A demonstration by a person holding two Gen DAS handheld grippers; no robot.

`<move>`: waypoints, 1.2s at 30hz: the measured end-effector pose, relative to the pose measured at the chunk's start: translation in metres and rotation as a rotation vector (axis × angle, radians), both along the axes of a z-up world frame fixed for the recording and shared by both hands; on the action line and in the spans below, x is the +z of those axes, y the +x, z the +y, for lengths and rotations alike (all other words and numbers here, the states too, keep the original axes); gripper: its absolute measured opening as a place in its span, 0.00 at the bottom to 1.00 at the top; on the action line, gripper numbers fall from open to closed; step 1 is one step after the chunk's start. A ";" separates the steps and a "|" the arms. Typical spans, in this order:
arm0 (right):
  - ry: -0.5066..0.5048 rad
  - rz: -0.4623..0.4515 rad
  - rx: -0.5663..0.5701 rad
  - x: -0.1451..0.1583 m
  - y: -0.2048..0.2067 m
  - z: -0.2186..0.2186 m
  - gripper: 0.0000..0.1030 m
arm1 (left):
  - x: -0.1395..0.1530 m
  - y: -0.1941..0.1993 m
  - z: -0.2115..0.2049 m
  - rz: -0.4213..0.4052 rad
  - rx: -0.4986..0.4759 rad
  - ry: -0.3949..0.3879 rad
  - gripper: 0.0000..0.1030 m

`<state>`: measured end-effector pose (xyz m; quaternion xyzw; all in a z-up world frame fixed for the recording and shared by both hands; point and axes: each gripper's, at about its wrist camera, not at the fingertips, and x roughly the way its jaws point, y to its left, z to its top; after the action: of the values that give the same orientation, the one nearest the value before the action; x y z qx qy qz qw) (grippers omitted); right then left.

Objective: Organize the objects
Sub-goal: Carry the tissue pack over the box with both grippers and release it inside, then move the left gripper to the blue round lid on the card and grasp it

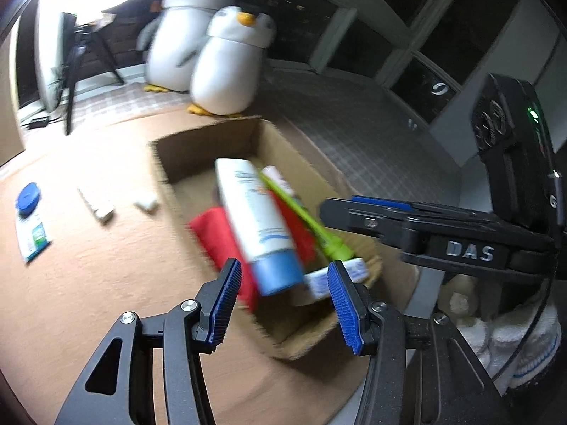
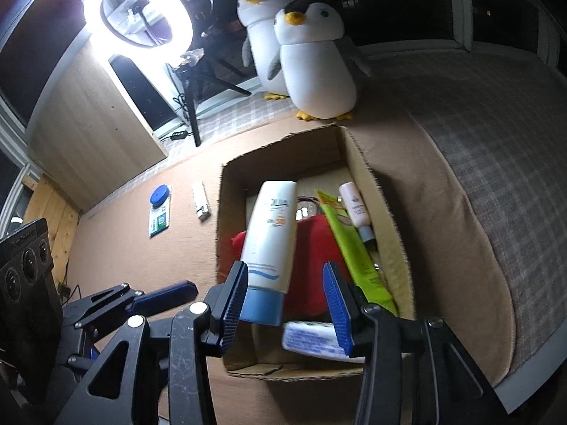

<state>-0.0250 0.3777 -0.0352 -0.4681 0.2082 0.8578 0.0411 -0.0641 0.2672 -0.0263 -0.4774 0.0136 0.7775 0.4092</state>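
A cardboard box (image 2: 368, 177) stands on the brown cloth and holds a red cloth (image 2: 312, 248), a green tube (image 2: 351, 244), a small pink bottle (image 2: 358, 209) and a white-blue tube (image 2: 312, 340). A white sunscreen tube with a blue cap (image 2: 273, 244) lies tilted on top, its cap between the open fingers of my right gripper (image 2: 287, 304), touching only the left pad. In the left wrist view the same tube (image 1: 255, 219) lies in the box (image 1: 170, 163), just beyond my open, empty left gripper (image 1: 283, 301). The right gripper (image 1: 358, 209) shows there too.
On the cloth left of the box lie a white lighter (image 2: 201, 201), a blue round lid (image 2: 159, 194) and a green-white packet (image 2: 158, 222). Two plush penguins (image 2: 312, 60) stand behind the box. A ring light (image 2: 138, 10) on a tripod (image 2: 195, 99) is at the back left.
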 end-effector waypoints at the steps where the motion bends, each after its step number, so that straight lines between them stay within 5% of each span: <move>1: 0.002 0.001 0.006 0.000 -0.001 -0.003 0.40 | -0.001 -0.004 -0.007 0.002 0.018 -0.005 0.53; 5: 0.012 0.005 0.034 0.001 -0.006 -0.022 0.43 | -0.005 -0.031 -0.045 0.000 0.121 -0.038 0.54; 10: 0.031 0.019 0.071 -0.001 -0.014 -0.052 0.52 | -0.013 -0.070 -0.097 0.002 0.248 -0.094 0.70; 18: -0.012 0.003 0.115 -0.018 -0.027 -0.091 0.57 | -0.027 -0.140 -0.166 0.004 0.462 -0.128 0.71; 36: -0.057 -0.050 0.153 -0.041 -0.042 -0.111 0.57 | -0.090 -0.241 -0.155 0.046 0.506 -0.289 0.70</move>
<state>-0.0672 0.2672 -0.0761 -0.5050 0.1950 0.8402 -0.0329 -0.3051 0.1124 -0.1162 -0.5012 0.0140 0.8555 0.1296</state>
